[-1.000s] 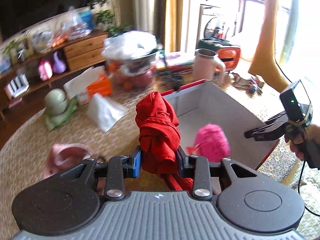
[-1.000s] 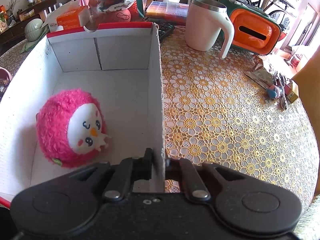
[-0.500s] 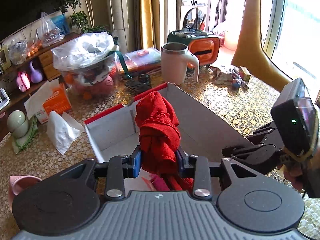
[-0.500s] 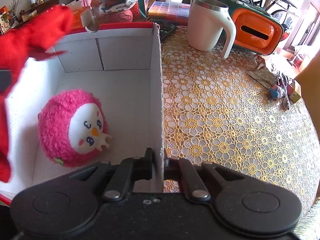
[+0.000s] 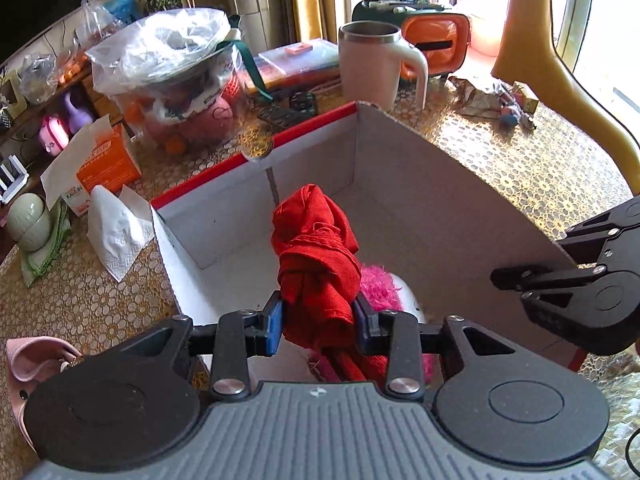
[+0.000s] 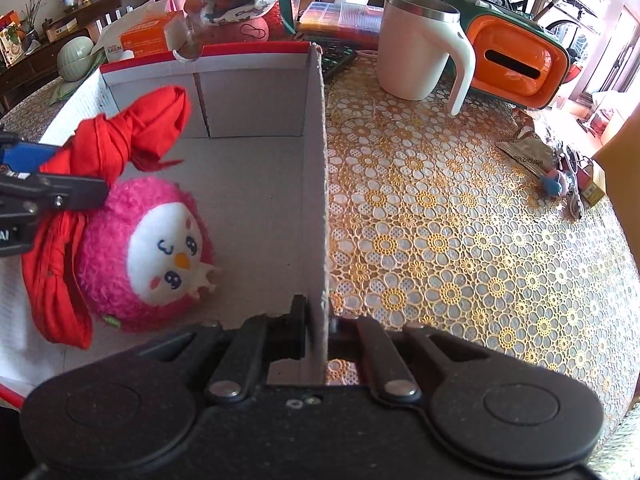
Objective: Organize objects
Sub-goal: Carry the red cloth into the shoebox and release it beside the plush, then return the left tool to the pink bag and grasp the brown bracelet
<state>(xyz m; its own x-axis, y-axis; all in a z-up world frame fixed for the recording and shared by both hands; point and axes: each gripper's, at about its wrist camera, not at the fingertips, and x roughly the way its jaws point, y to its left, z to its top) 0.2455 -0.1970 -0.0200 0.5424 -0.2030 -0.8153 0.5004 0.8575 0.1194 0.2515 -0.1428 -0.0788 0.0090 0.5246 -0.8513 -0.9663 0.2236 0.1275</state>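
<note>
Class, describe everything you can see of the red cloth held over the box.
The red cloth is a soft woven fabric, bright red, twisted and knotted into a bundle. The left gripper is shut on its middle, so the knotted end sticks up past the fingers while a loose tail hangs below. It is inside the open white cardboard box, and the tail drapes beside the pink plush toy, seemingly touching it. Whether it reaches the box floor is unclear.

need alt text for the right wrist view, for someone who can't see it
The right gripper pinches the side wall of a white cardboard box with a red rim on a table with a gold floral lace cloth. Inside the box lies a round pink plush chick; just above it, the left gripper holds a knotted red cloth.
</note>
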